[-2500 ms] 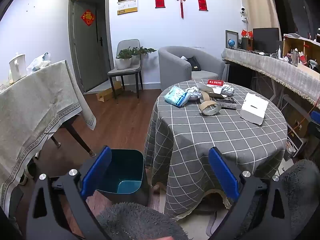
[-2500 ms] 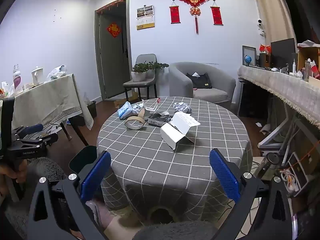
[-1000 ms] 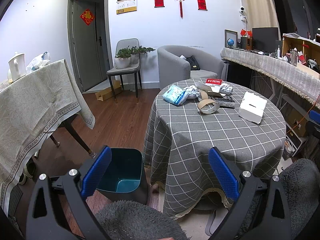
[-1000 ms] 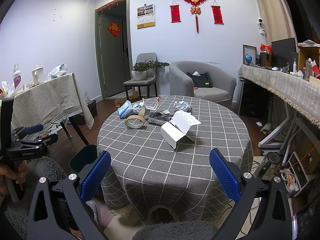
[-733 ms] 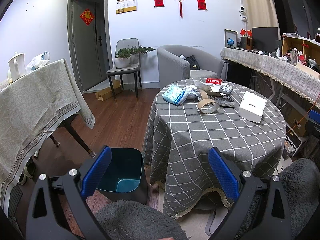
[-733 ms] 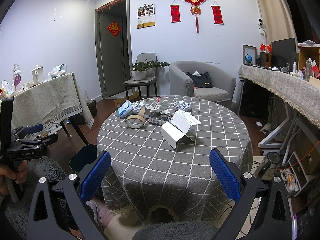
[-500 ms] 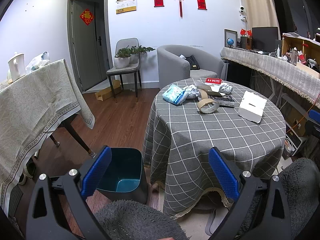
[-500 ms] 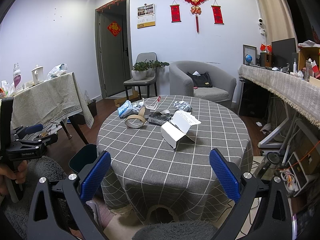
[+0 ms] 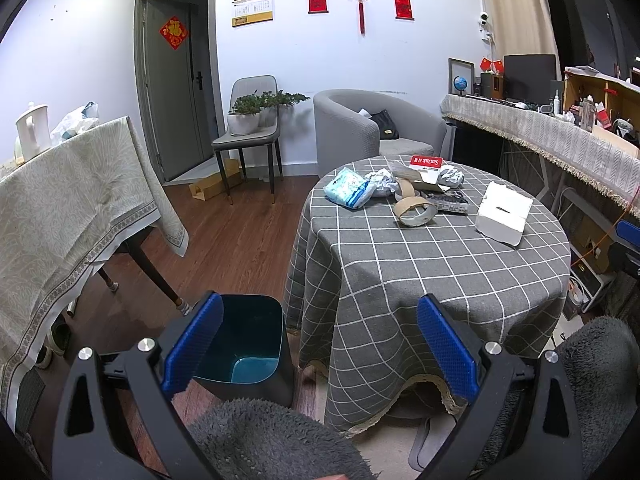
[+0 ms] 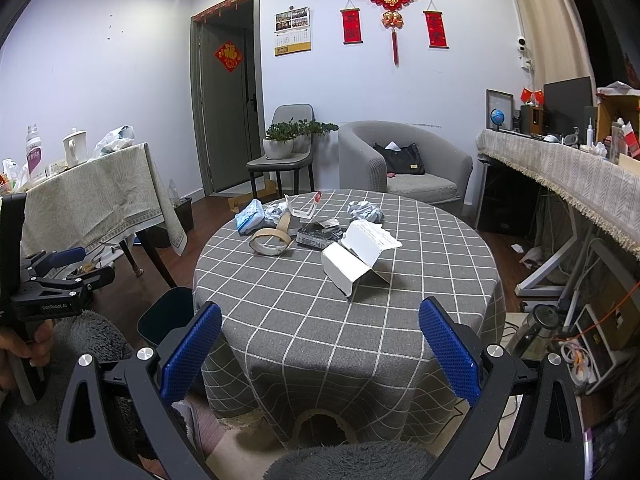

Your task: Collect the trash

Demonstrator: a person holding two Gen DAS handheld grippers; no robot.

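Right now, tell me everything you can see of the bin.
The bin is a dark teal, squarish container with rounded corners, plastic by its look. It stands upright and open-topped on the wood floor, at the left edge of the round table, whose cloth hangs beside it. Its visible inside looks empty. The left gripper's blue fingers overlap it in view, apart from it.

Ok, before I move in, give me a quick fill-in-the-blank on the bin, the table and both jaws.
1. The teal trash bin stands on the ____ beside the round table.
2. The jaws of the left gripper and of the right gripper are both ____.
3. The bin's inside looks ____.
4. The white box lies on a ____ tablecloth.

Missing words: floor; open; empty; checked
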